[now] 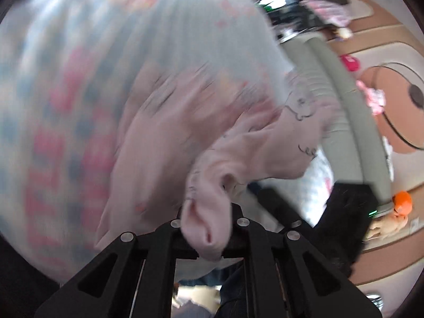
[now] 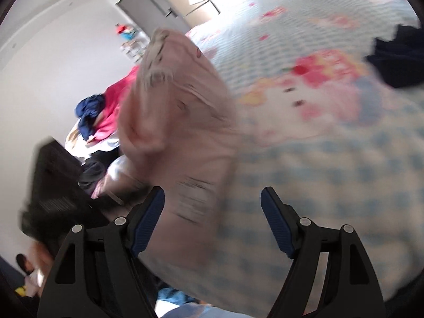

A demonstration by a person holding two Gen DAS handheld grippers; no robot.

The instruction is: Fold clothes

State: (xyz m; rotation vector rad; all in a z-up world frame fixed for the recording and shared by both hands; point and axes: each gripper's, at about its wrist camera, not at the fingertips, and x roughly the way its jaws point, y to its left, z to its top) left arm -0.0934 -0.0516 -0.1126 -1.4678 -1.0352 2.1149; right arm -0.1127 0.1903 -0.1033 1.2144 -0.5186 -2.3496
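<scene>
A pale pink garment (image 1: 169, 143) with black line drawings lies over a bed with a blue-checked floral cover (image 1: 53, 92). My left gripper (image 1: 209, 241) is shut on a bunched fold of the pink garment, which hangs out over the jaws. In the right wrist view the same pink garment (image 2: 175, 122) stretches away from the camera, blurred by motion. My right gripper (image 2: 212, 212) is open, its blue-padded fingers (image 2: 148, 220) wide apart, with the garment's near edge lying between them and not pinched.
A dark garment (image 2: 397, 58) lies on the bed cover (image 2: 331, 145) at the right. A heap of red and blue clothes (image 2: 103, 111) sits at the far left. A black object (image 2: 53, 185) is beside it. Grey padded bed edge (image 1: 344, 100) runs past at right.
</scene>
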